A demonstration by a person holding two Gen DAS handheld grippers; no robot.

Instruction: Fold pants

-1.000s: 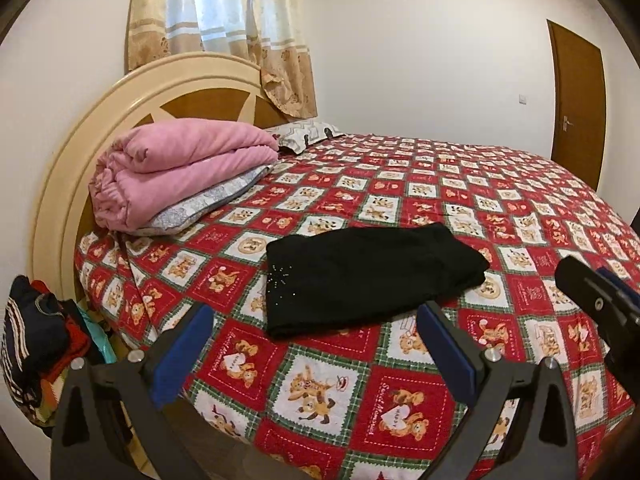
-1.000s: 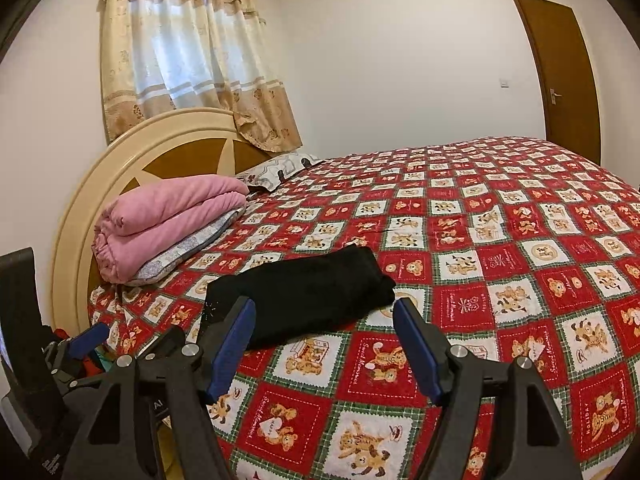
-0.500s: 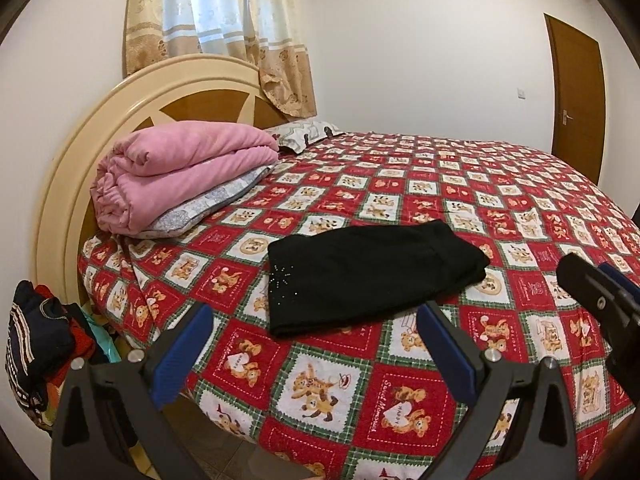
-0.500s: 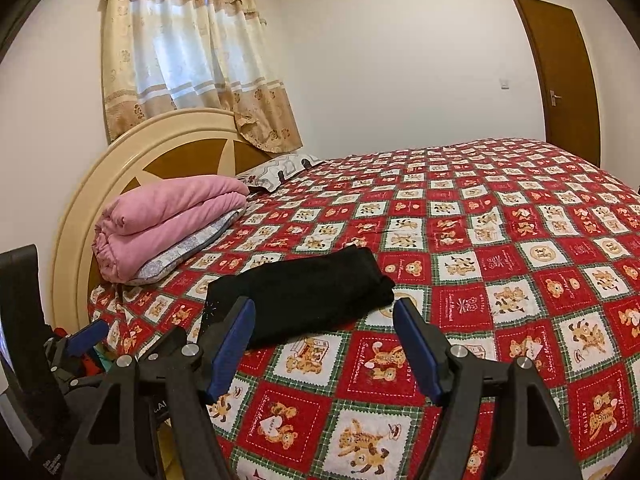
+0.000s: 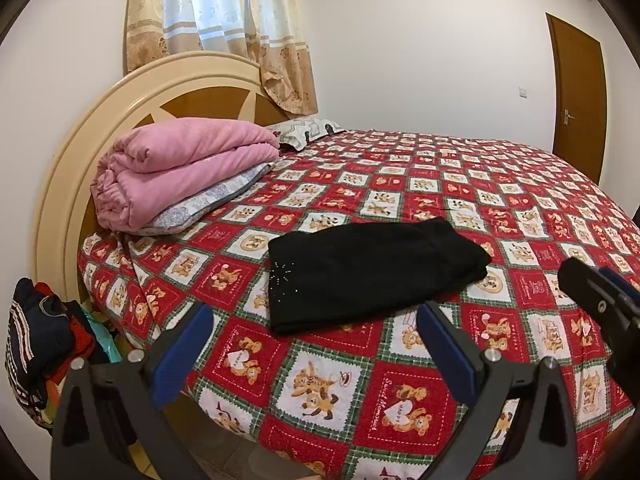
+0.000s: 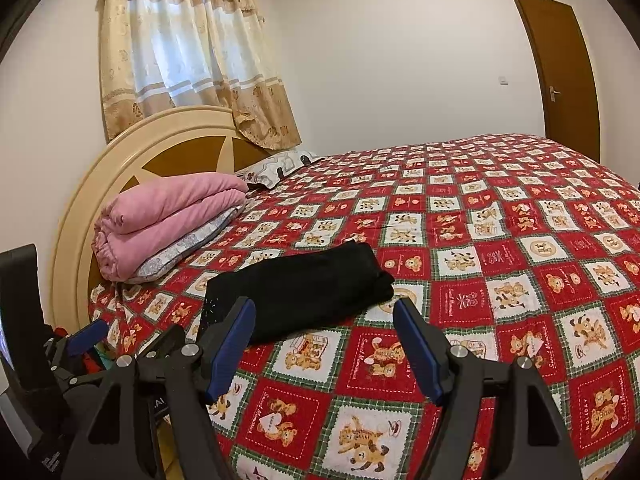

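Black pants (image 5: 368, 272) lie folded in a flat rectangle on the red teddy-bear quilt (image 5: 460, 184), near the bed's front edge. They also show in the right wrist view (image 6: 304, 292). My left gripper (image 5: 312, 344) is open and empty, held back from the bed edge, short of the pants. My right gripper (image 6: 324, 344) is open and empty, also short of the pants. The right gripper shows at the right edge of the left wrist view (image 5: 600, 300). The left gripper shows at the lower left of the right wrist view (image 6: 86, 336).
A folded pink blanket (image 5: 180, 168) on a grey pillow lies by the cream headboard (image 5: 68, 184). A patterned pillow (image 5: 308, 130) is behind it. A pile of clothes (image 5: 40, 344) sits left of the bed. A brown door (image 5: 580, 96) is at far right.
Both grippers have drawn back slightly from the bed; the pants lie unmoved and both grippers stay open.
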